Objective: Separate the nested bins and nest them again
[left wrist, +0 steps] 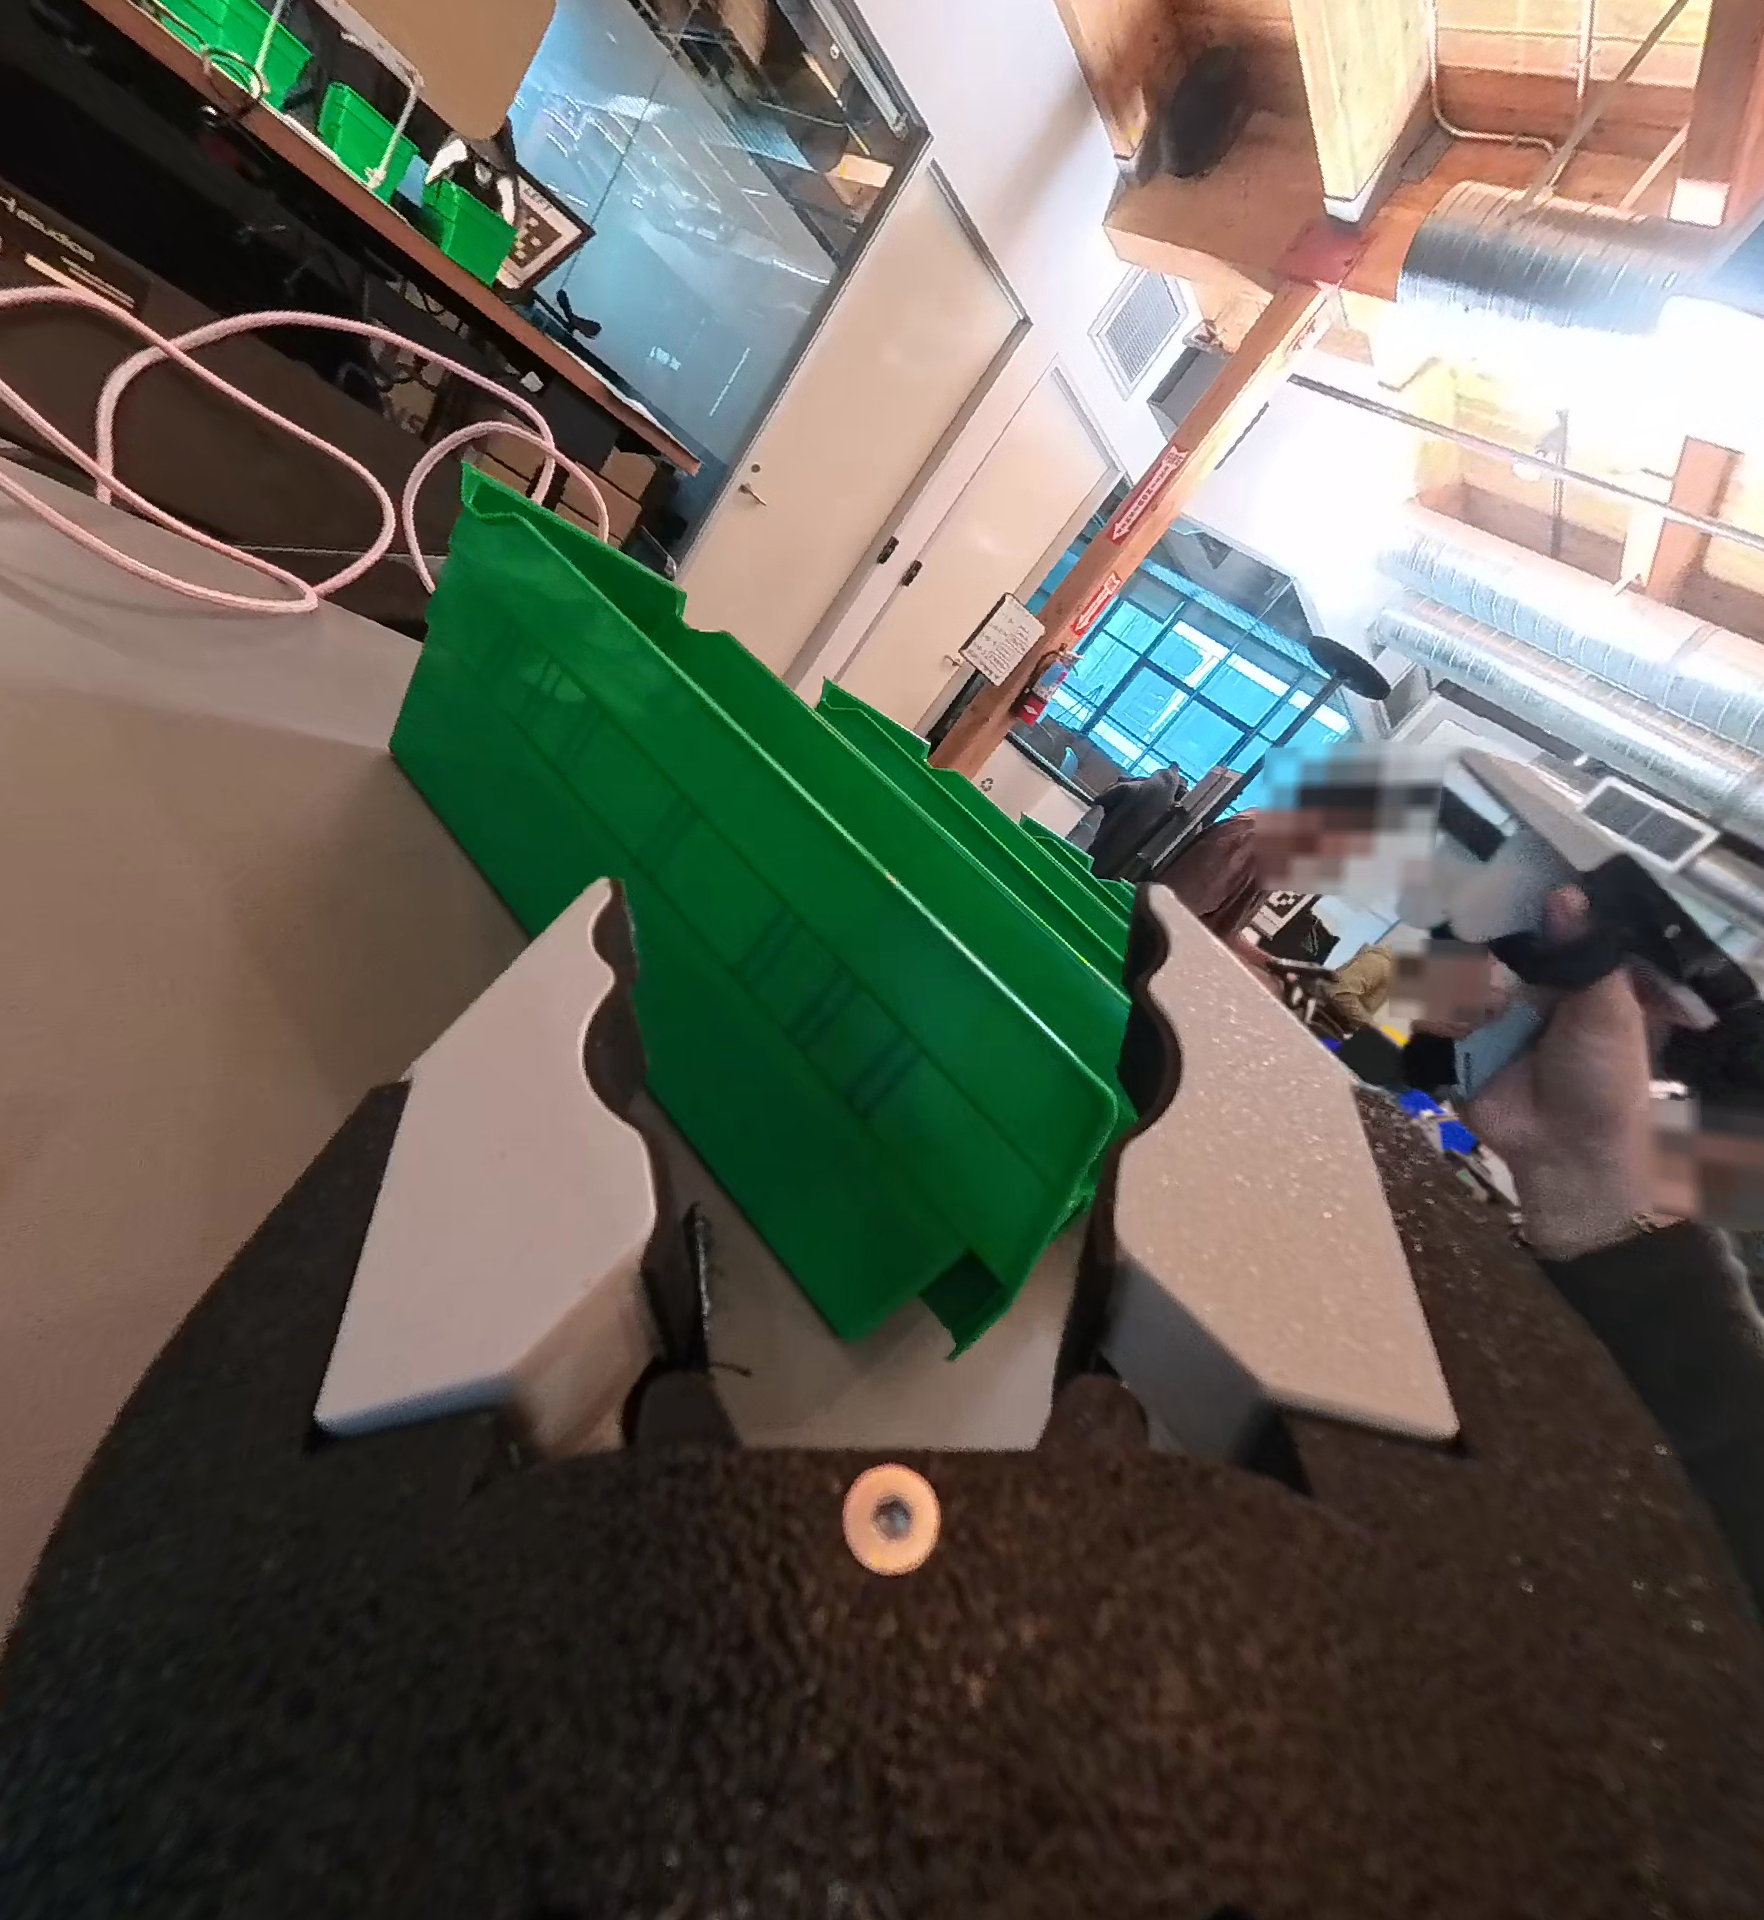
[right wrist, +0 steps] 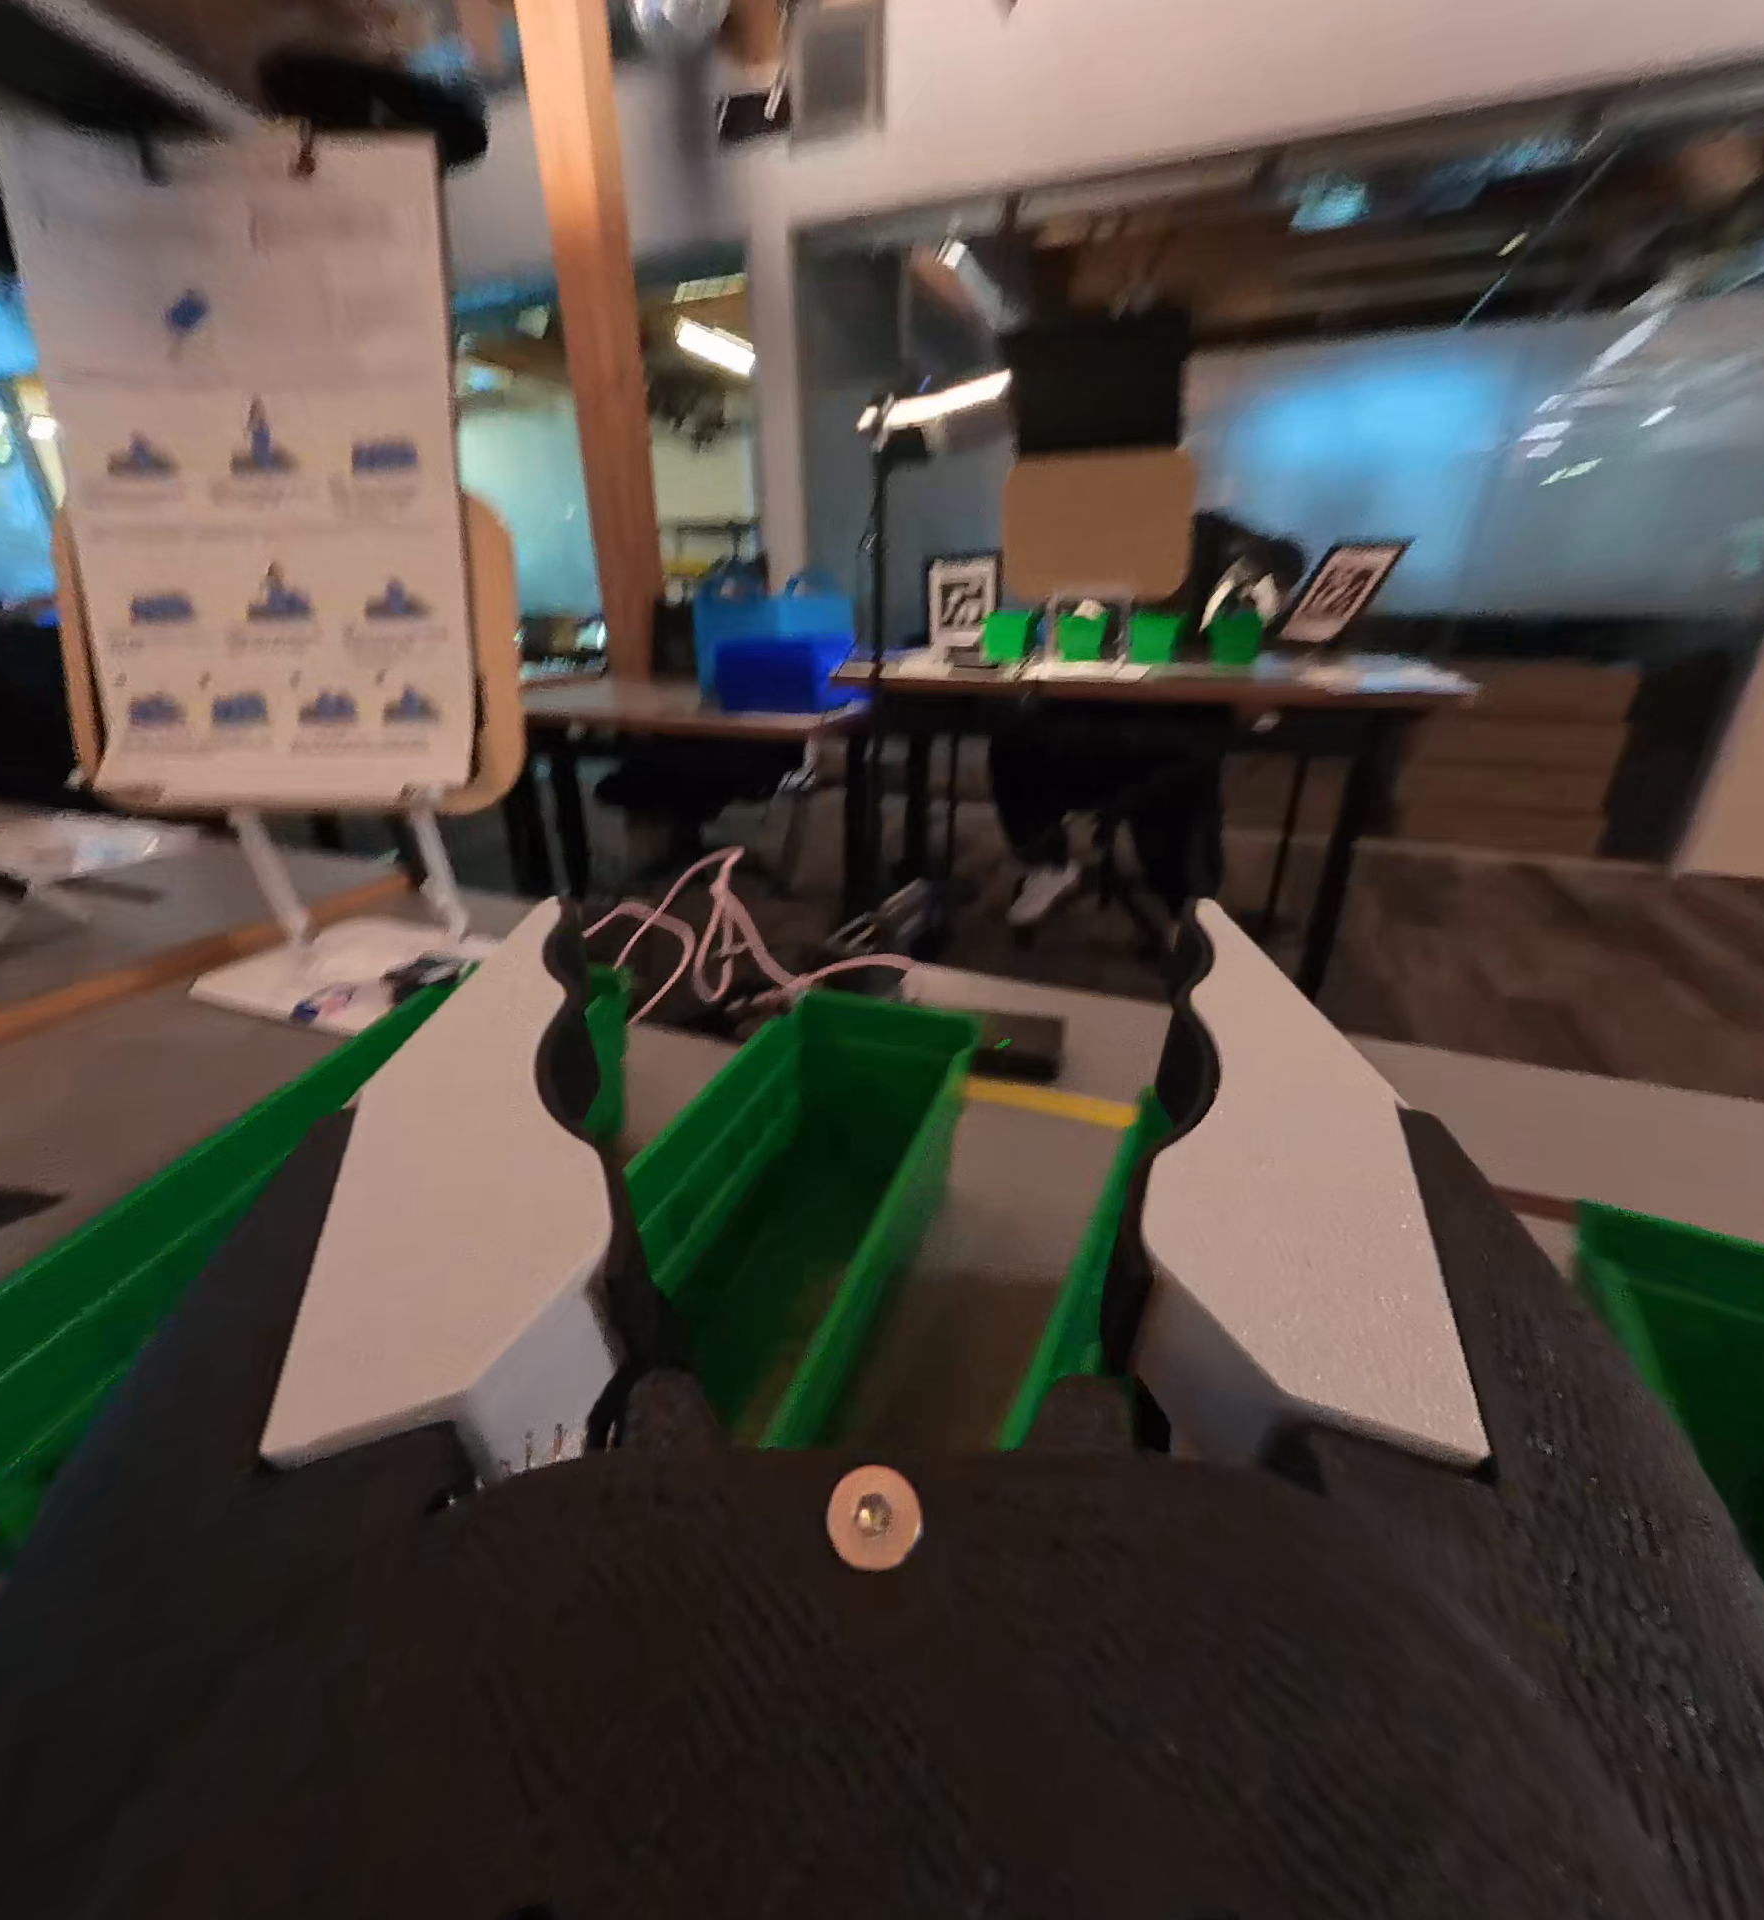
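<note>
Green bins (left wrist: pixel 753 883) on a grey table (left wrist: pixel 130 935), long and narrow, seen tilted in the left wrist view with the nearest one's ribbed side wall facing the camera and further rims (left wrist: pixel 919 769) showing beyond it. Near end of that closest bin reaching in between the fingers of the left gripper (left wrist: pixel 873 1039), fingers spread wide, the bin's rim close against the right-hand finger (left wrist: pixel 1262 1174); actual contact impossible to judge. In the right wrist view, several separate green bins side by side on the same table: an open middle bin (right wrist: pixel 805 1164) seen straight down its length between the fingers of the right gripper (right wrist: pixel 878 1039), another bin's wall (right wrist: pixel 1075 1309) just inside the right finger, a long bin (right wrist: pixel 130 1226) off to the left, one more (right wrist: pixel 1709 1382) at the right edge. Right gripper's fingers likewise wide apart, gripping nothing visible. Strip of yellow tape (right wrist: pixel 1049 1103) on the table past the bins. Pink cable (left wrist: pixel 234 468) looped at the table's far edge. Printed sheet on a white stand (right wrist: pixel 244 468) to the left. Farther back, another table (right wrist: pixel 1148 675) bearing small green bins (right wrist: pixel 1117 634) and a blue container (right wrist: pixel 774 644). Right view blurred throughout.
</note>
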The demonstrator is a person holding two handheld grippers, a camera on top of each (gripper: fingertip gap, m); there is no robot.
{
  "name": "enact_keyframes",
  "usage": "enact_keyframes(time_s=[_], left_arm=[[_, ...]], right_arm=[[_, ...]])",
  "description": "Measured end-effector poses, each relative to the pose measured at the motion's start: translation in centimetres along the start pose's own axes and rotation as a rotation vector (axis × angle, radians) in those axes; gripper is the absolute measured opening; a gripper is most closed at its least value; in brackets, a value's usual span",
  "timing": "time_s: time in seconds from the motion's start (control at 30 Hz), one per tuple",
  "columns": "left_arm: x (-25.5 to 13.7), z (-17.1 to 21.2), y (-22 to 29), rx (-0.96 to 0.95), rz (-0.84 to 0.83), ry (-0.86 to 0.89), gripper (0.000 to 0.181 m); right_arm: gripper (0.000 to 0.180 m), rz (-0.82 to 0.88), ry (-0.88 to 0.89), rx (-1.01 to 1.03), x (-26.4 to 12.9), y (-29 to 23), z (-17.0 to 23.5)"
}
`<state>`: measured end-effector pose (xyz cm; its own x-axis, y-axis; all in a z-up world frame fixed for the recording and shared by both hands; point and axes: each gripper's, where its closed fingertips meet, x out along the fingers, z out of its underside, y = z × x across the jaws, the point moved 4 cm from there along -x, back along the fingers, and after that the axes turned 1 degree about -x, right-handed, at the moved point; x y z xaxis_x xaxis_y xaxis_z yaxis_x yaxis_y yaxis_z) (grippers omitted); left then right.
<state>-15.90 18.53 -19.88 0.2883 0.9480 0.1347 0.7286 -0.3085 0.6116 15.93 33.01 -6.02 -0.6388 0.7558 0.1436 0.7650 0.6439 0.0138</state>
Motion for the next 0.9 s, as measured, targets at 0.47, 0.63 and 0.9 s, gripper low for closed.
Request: enact_keyframes(time_s=[0.47, 0.63, 0.9], left_arm=[[0.4, -2.1, 3.1, 0.305, -0.152, 0.015, 0.096], [2.0, -1.5, 2.2, 0.441, -0.296, -0.114, 0.096], [5.2, 0.3, 0.6, 0.394, -0.445, -0.424, 0.088]], right_arm=[[0.09, 0.238, 0.53, 0.103, -10.1, 14.8, -13.1], [0.086, 0.22, 0.583, 0.152, -11.4, 16.8, -13.5], [0.085, 0.121, 0.444, 0.245, -9.1, 17.7, -11.4]])
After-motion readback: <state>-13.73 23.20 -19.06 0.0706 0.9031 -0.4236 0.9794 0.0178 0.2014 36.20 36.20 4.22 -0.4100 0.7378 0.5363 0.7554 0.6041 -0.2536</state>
